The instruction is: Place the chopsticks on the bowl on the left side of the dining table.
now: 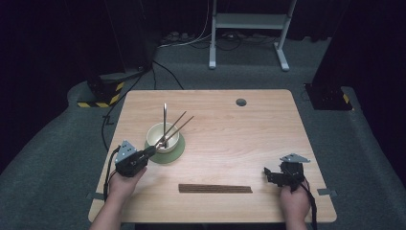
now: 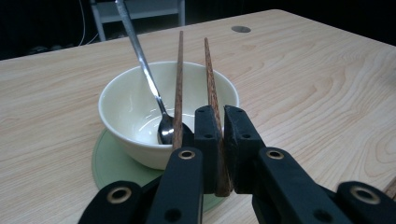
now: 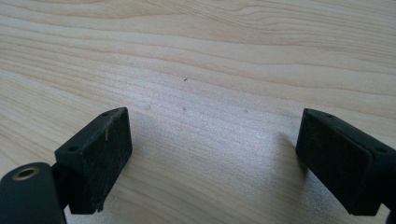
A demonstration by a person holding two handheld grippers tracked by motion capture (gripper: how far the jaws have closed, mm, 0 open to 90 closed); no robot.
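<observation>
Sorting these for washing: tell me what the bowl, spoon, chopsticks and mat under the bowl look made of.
Bowl: probably glazed ceramic, cream, with a glossy sheen inside.
Spoon: metal, likely stainless steel; silver and mirror-bright.
Chopsticks: dark brown wood, matte, with visible grain; the left gripper is shut on one.
Mat: pale green, smooth and flat; silicone or plastic, cannot tell which.

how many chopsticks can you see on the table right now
2. One chopstick is clamped in the left gripper; the other chopstick leans in the bowl beside it.
</observation>
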